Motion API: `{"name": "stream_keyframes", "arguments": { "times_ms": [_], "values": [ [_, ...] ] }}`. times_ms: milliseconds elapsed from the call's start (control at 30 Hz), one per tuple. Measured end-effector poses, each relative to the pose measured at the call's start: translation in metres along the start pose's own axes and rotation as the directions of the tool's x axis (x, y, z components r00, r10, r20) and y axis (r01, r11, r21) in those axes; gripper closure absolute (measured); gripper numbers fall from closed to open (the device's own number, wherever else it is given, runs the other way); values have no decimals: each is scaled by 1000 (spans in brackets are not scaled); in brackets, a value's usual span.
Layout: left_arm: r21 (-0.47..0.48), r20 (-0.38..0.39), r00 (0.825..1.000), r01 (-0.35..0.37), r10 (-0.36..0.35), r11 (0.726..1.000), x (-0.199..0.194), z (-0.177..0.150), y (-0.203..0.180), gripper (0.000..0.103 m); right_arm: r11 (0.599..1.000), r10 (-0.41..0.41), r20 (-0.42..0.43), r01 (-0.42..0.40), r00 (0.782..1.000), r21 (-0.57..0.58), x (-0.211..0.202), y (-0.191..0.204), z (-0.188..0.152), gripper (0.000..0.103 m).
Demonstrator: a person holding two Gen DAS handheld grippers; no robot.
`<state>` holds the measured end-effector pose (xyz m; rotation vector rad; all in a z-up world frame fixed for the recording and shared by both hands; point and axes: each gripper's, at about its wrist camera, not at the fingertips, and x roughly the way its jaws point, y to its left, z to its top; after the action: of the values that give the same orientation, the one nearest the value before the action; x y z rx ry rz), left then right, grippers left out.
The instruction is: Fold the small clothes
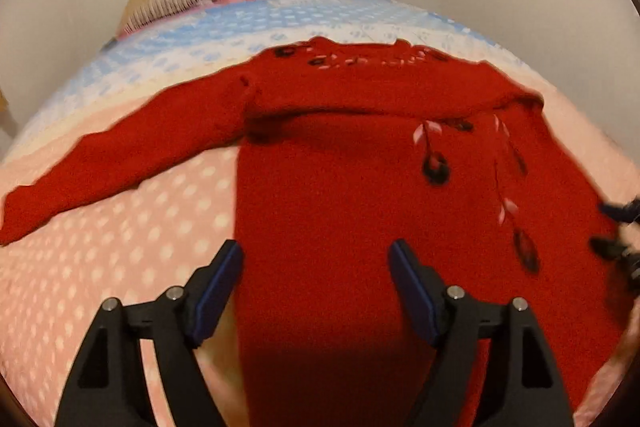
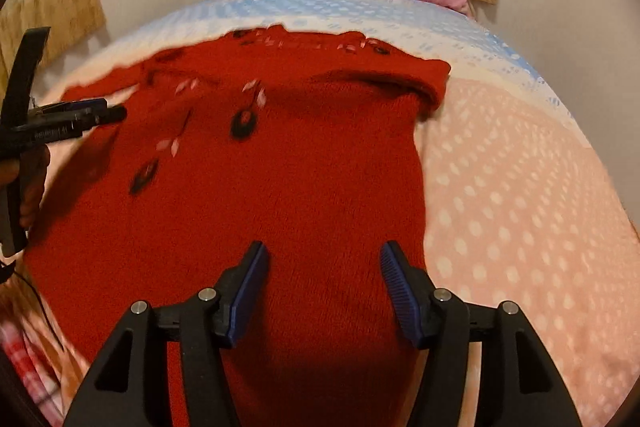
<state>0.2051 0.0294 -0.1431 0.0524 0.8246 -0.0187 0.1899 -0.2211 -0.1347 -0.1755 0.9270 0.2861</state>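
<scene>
Because the red knitted sweater (image 1: 340, 195) spread flat on the dotted bedspread (image 1: 132, 227) looks soft, thick and floppy (one sleeve already folded across), both the left gripper (image 1: 316, 259) and right gripper (image 2: 324, 259), jaws wide and empty, should probably pinch its hem corners.

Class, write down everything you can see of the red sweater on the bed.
The red sweater looks like fuzzy knitted wool, with dark flowers and pale pink leaves stitched near the neckline and down the front. It lies flat on the dotted pink and blue blanket, neckline towards the headboard. One sleeve stretches straight out to the side; the other is folded across the chest. The left gripper and right gripper are open above its lower body, gripping nothing.
</scene>
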Motion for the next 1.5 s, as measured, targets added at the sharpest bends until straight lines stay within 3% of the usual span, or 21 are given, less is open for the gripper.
{"name": "stream_keyframes", "arguments": {
  "times_ms": [100,200,267,433,567,633,700,833,933,1033,1233,1333,1500],
  "values": [
    [29,21,999,-27,27,999,-9,-12,-2,15,999,-17,-65,13,998,-52,-6,6,-7,43],
    [-7,27,1000,4,-4,1000,-10,-18,8,13,998,-7,-123,-1,992,-66,-11,8,-8,43],
    [-34,19,1000,10,-9,999,-9,-18,15,9,998,-11,-100,4,995,-70,-17,13,-4,43],
    [-29,28,1000,-4,5,1000,-14,-24,5,9,993,95,89,-88,992,-77,-28,42,35,43],
    [-61,29,1000,9,-7,998,-18,-32,8,9,992,92,50,-87,994,-93,5,61,52,43],
    [-70,27,1000,17,-15,997,-22,-37,8,9,993,72,-56,-77,996,-91,29,63,40,43],
    [-67,29,999,34,-32,997,-30,-44,8,9,991,75,-19,-77,997,-106,24,60,20,43],
    [-57,27,998,54,-53,997,-44,-50,16,9,990,66,-38,-70,997,-120,2,56,-8,43],
    [-64,60,998,27,-23,998,-59,-44,35,9,985,49,-67,-60,997,-161,-6,57,-14,43],
    [-112,84,994,-56,65,992,-69,-35,72,9,982,47,-94,-63,994,-177,-6,59,-11,42],
    [-320,72,972,-189,223,928,-73,-31,171,9,980,41,-100,-59,994,-188,-10,62,-20,41],
    [-430,29,960,-239,277,871,-64,-36,219,9,976,46,-107,-67,993,-205,-13,63,-21,41],
    [-584,-9,959,-236,284,777,-52,-43,270,11,969,45,-79,-63,996,-240,-13,70,-6,41]
  ]
}}
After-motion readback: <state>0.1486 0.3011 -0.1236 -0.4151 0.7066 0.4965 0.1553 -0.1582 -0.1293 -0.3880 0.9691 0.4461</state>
